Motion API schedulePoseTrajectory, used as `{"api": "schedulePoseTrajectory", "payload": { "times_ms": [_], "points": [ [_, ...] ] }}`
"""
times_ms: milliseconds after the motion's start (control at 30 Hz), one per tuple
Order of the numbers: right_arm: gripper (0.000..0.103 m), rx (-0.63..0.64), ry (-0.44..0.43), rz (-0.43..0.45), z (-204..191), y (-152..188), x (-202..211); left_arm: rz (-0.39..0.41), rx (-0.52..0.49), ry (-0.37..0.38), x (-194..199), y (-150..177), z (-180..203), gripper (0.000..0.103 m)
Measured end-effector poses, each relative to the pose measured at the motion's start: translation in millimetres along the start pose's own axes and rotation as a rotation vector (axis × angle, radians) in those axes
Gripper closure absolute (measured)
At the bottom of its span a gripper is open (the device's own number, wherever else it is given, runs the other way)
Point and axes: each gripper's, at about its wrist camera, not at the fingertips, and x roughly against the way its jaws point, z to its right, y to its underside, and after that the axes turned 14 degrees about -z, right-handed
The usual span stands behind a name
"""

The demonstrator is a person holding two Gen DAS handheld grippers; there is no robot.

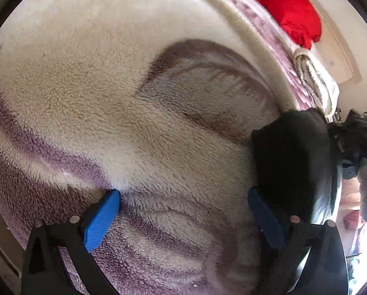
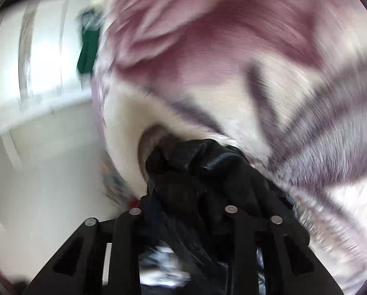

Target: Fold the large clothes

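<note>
**Left-wrist view: wide claw over the fleece; right claw buried in black cloth**

Left-wrist camera looks down on a thick fleece blanket [image 1: 124,93], cream with purple-brown bands, which fills nearly the whole view. The left gripper [image 1: 183,211] stands wide, its two blue pads [image 1: 101,218] far apart with nothing between them. The tip of the left-hand pad lies against the blanket's pile; whether it presses in cannot be told. The other pad sits just beside a black garment [image 1: 294,152], a dark, slightly glossy bundle that lies on the blanket at the right of the view. Whether that pad touches the garment cannot be told. A red item of cloth [image 1: 282,2] lies well apart at the top edge, beyond the blanket, and a rolled cream-and-grey towel [image 1: 316,81] lies near it along the blanket's border.

In the right-wrist view the picture is smeared by motion. The right gripper [image 2: 183,196] has its black linkage arms drawn close together, and the black garment [image 2: 195,169] is bunched up directly between and over them, hiding the fingertips altogether. The claw looks clamped on that cloth, with folds of it running back down through the frame. Behind the bundle the blanket [image 2: 257,73] shows again, mauve and white streaks. A white surface [image 2: 43,61] and a small dark green object [image 2: 87,49] show at the left, too blurred to name.
</note>
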Motion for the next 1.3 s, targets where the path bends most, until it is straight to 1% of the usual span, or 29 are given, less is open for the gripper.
{"api": "schedulePoseTrajectory", "payload": {
  "times_ms": [33,100,167,233,300,333,367,400,433,467,500,533,567,600,633,667,700,733,767,800,867,900,1000,1033,1100,1167,1200,1233,1300],
  "points": [
    [0.077,-0.054,-0.022,0.027,14,-1,0,0.009,-0.008,-0.013,-2,-1,3,0.000],
    [0.080,-0.091,-0.039,0.060,30,-4,-7,0.014,-0.019,-0.042,-5,-4,7,0.000],
    [0.079,-0.102,-0.016,0.068,30,-10,-11,-0.028,-0.045,-0.070,-10,-16,13,0.000],
    [0.075,-0.090,0.027,0.047,17,-16,-10,-0.076,-0.040,-0.071,-10,-27,17,0.000],
    [0.064,-0.031,0.110,0.008,-8,-14,-3,-0.109,-0.010,-0.045,-4,-31,16,0.000],
    [0.059,0.010,0.185,0.005,-26,-8,4,-0.126,0.007,-0.028,1,-34,14,0.000],
    [0.052,0.047,0.250,0.017,-40,-5,11,-0.131,0.017,-0.014,6,-33,12,0.000],
    [0.047,0.108,0.360,0.055,-60,8,20,-0.125,0.025,-0.006,11,-35,13,0.000],
    [0.046,0.159,0.462,0.101,-78,21,29,-0.118,0.028,-0.014,16,-35,12,0.000],
    [0.045,0.191,0.532,0.141,-93,35,36,-0.108,0.025,-0.026,21,-36,12,0.000],
    [0.045,0.208,0.554,0.159,-102,48,42,-0.095,0.018,-0.039,25,-39,15,0.000],
    [0.045,0.215,0.551,0.174,-109,59,46,-0.084,0.015,-0.047,27,-41,18,0.000],
    [0.045,0.217,0.509,0.178,-114,67,47,-0.072,0.013,-0.050,30,-42,18,0.000],
    [0.045,0.221,0.458,0.167,-109,78,53,-0.068,0.013,-0.051,31,-43,18,0.000],
    [0.046,0.220,0.376,0.124,-107,79,47,-0.065,0.015,-0.046,32,-44,19,0.000],
    [0.051,0.201,0.337,0.084,-99,78,41,-0.064,0.016,-0.039,30,-46,21,0.000],
    [0.065,0.159,0.367,0.077,-88,70,30,-0.065,0.013,-0.035,27,-47,23,0.000],
    [0.075,0.130,0.431,0.071,-78,60,20,-0.069,0.008,-0.037,24,-49,26,0.000],
    [0.091,0.089,0.507,0.070,-67,50,12,-0.073,0.002,-0.037,22,-49,27,0.000],
    [0.096,0.033,0.524,0.075,-50,38,7,-0.074,-0.002,-0.034,21,-49,29,0.000],
    [0.097,-0.069,0.513,0.063,-19,13,-5,-0.075,-0.005,-0.026,20,-49,31,0.000],
    [0.097,-0.088,0.518,0.050,-15,4,-10,-0.078,-0.006,-0.022,20,-48,30,0.000],
    [0.099,-0.064,0.615,-0.022,-22,-11,-26,-0.103,0.010,-0.026,16,-45,24,0.000],
    [0.099,-0.082,0.625,-0.027,-19,-15,-30,-0.111,0.016,-0.029,16,-45,23,0.000],
    [0.100,-0.070,0.671,-0.019,-20,-20,-41,-0.110,0.013,-0.042,19,-45,23,0.000],
    [0.099,-0.067,0.707,-0.008,-27,-18,-42,-0.103,-0.008,-0.059,27,-48,25,0.000],
    [0.099,-0.063,0.709,-0.010,-32,-16,-39,-0.094,-0.024,-0.066,33,-51,28,0.000],
    [0.098,-0.058,0.689,-0.014,-37,-13,-32,-0.084,-0.043,-0.066,41,-54,31,0.000],
    [0.093,-0.052,0.601,0.000,-48,1,-9,-0.070,-0.085,-0.059,53,-61,41,0.000]
  ]
}}
